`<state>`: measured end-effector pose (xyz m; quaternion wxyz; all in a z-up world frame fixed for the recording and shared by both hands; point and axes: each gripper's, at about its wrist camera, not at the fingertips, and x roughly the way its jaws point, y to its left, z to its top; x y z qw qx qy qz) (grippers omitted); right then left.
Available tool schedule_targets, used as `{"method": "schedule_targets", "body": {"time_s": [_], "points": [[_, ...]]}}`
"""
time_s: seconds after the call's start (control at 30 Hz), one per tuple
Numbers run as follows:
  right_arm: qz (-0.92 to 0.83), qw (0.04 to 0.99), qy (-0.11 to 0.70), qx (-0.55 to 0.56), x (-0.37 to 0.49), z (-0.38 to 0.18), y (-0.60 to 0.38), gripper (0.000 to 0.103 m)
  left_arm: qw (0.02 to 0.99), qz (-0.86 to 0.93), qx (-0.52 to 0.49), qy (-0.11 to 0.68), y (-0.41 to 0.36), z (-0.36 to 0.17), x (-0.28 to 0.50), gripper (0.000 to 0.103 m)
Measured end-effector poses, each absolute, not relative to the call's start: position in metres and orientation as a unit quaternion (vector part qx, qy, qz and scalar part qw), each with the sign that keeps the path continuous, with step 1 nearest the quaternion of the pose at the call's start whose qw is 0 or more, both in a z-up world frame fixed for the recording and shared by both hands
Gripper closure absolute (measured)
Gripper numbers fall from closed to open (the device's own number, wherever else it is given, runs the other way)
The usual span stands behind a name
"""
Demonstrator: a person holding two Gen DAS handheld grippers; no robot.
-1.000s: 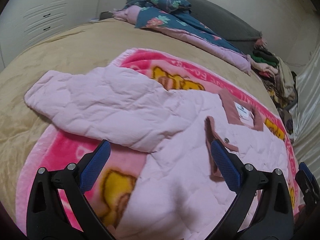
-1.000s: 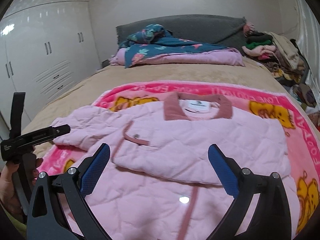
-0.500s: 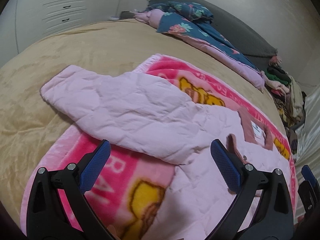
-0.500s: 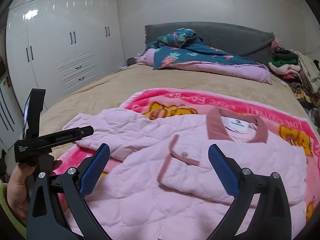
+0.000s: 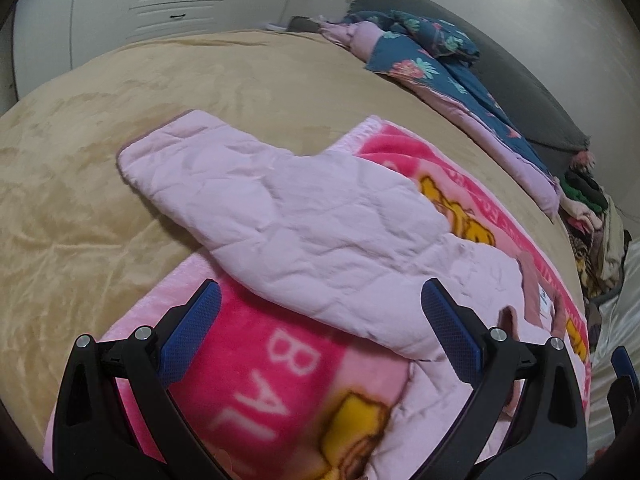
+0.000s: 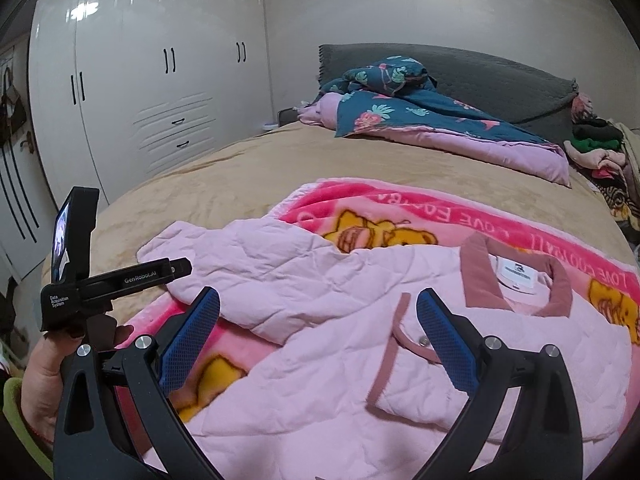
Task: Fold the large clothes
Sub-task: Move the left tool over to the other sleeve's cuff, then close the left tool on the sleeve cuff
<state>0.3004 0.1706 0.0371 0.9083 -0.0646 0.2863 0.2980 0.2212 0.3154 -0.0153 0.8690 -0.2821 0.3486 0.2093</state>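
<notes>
A pale pink quilted jacket (image 6: 328, 360) with a dusty-rose collar (image 6: 480, 276) lies on a pink cartoon blanket (image 6: 440, 216) on the bed. Its right side is folded over the front. Its left sleeve (image 5: 280, 216) lies spread out to the left, its cuff on the tan bedspread. My left gripper (image 5: 320, 328) is open and empty, just short of the sleeve's near edge. My right gripper (image 6: 318, 332) is open and empty above the jacket's front, near the placket snap (image 6: 423, 342). The left gripper's body (image 6: 116, 280) shows at the left of the right wrist view.
The tan bedspread (image 5: 120, 184) stretches left and back. A floral teal and pink quilt (image 6: 420, 120) lies by the grey headboard (image 6: 500, 80). A clothes pile (image 6: 600, 148) sits at the far right. White wardrobes (image 6: 152, 92) stand left of the bed.
Both grippers have swung to the left. The sleeve has come to the middle of the left wrist view and the jacket's body has slid to the right. Both grippers stay open.
</notes>
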Motion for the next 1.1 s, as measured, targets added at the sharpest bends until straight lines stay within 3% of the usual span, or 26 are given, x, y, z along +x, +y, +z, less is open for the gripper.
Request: {"method": "schedule_targets", "body": {"time_s": [1.1], "points": [[0.307,0.886,0.335,-0.094,0.337,-0.021,0.207,0.005,0.803,0.257,-0.441,0.307,0.433,-0.101,0.231,0.009]]}}
